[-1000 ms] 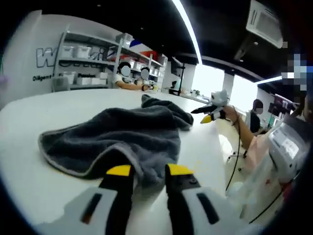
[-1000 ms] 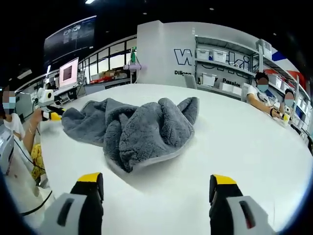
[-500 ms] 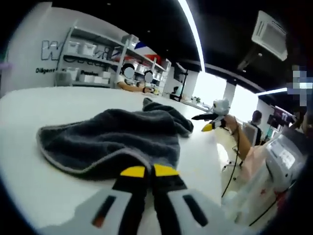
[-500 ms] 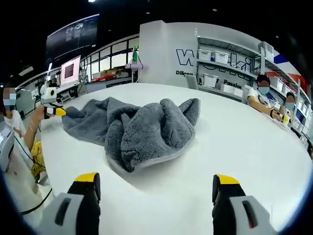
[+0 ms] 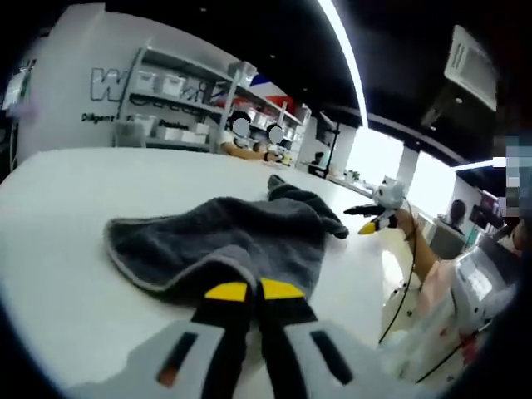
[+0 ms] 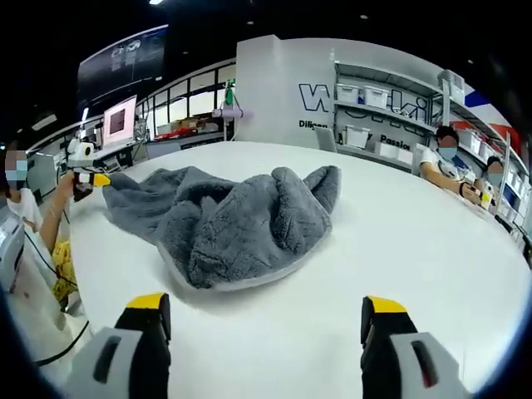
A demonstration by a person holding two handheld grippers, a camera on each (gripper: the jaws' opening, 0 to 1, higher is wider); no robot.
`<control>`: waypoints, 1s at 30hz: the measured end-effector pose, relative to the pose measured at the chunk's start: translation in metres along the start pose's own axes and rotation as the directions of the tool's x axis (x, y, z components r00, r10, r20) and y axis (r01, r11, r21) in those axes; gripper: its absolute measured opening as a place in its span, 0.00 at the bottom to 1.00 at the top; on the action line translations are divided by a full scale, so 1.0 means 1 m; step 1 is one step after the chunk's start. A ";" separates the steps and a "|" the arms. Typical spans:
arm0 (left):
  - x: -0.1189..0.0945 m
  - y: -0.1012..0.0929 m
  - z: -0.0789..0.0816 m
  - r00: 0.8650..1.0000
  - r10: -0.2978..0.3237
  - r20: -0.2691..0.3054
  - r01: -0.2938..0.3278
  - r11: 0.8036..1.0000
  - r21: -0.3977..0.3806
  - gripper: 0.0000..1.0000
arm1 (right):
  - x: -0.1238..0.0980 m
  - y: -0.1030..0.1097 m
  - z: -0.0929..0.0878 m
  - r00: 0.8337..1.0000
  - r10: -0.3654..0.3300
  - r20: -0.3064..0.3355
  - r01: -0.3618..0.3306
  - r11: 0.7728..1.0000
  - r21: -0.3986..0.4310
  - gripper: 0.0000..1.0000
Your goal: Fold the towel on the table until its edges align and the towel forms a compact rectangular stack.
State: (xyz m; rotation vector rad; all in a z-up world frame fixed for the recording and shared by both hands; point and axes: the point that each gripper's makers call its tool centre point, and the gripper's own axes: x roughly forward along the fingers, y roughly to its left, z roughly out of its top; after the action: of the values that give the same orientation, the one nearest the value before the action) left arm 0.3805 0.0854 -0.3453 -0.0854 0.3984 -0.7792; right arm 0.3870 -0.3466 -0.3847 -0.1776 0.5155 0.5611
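Note:
A grey plush towel (image 5: 224,241) lies rumpled on the white table (image 5: 66,216). My left gripper (image 5: 243,291) is shut on the towel's near edge, with cloth bunched just over its yellow tips. In the right gripper view the same towel (image 6: 233,220) spreads in a loose heap at the table's middle, and the left gripper (image 6: 83,179) shows at the far left pinching a corner of it. My right gripper (image 6: 266,309) stands open and low over the bare table, a short way in front of the towel and touching nothing. Across the table it shows again as the right gripper (image 5: 374,218).
The round white table (image 6: 416,249) has its edge close on the left of the right gripper view. Shelves with boxes (image 6: 374,108) and seated people (image 6: 440,158) are behind it. A person's arm and a cable (image 5: 407,249) run along the table's right side.
The left jaws have closed on the towel's edge and drawn it outward. The thick fold nearest my right gripper has flattened and spread. The right gripper has stayed open and still.

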 end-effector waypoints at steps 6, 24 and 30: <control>-0.015 0.022 -0.005 0.997 0.071 -0.022 -0.071 0.997 -0.006 0.05 | 0.000 0.001 -0.002 1.000 0.007 -0.008 -0.008 1.000 -0.004 0.99; -0.058 0.091 -0.028 0.957 0.276 -0.084 -0.281 0.959 -0.043 0.04 | 0.003 0.005 0.000 1.000 0.017 -0.013 -0.017 1.000 -0.016 0.99; -0.069 0.113 -0.037 0.935 0.337 -0.108 -0.343 0.939 -0.039 0.05 | 0.002 0.006 0.001 1.000 0.016 -0.015 -0.016 1.000 -0.020 0.99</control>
State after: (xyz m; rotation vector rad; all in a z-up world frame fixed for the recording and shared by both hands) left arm 0.3974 0.2171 -0.3824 -0.0299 0.5148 -0.4298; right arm 0.3859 -0.3408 -0.3849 -0.1969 0.5258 0.5810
